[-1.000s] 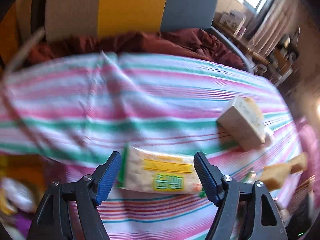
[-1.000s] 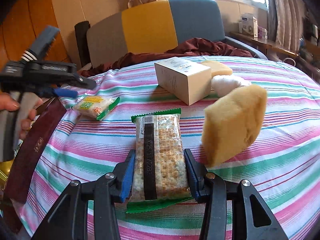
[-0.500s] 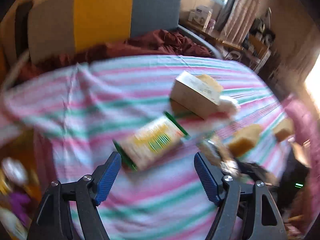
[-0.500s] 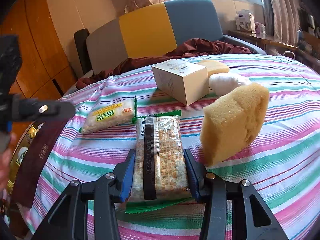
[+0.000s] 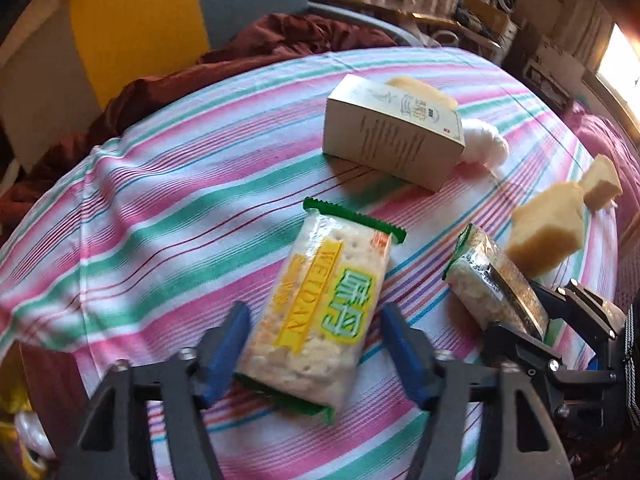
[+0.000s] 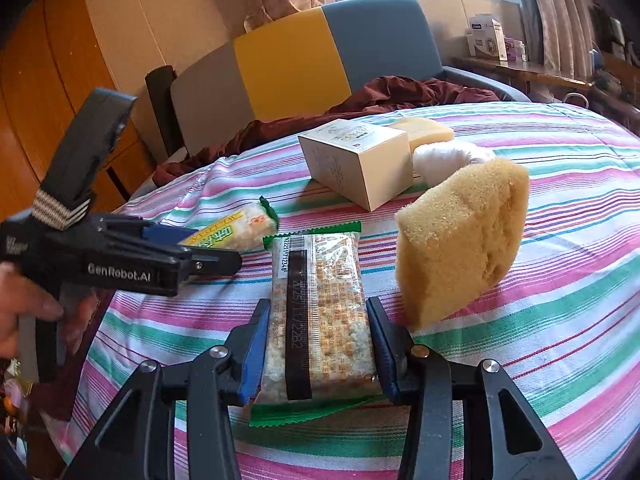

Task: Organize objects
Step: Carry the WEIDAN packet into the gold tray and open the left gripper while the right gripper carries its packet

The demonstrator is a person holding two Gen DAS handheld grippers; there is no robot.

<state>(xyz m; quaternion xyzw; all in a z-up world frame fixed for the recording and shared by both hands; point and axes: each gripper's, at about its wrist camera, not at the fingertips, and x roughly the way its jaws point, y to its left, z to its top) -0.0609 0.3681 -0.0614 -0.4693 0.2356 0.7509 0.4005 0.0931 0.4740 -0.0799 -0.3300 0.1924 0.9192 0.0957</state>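
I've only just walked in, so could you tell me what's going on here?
A person is tidying a striped table with two handheld grippers. The right gripper is clamped on a cracker packet. The left gripper is open around a second, yellow-labelled cracker packet. A sponge and box sit nearby.

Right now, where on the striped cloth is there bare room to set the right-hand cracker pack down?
Bare striped cloth lies left of the white box, towards the maroon blanket. It is crowded around the sponge, the white bundle and the yellow-label cracker pack.
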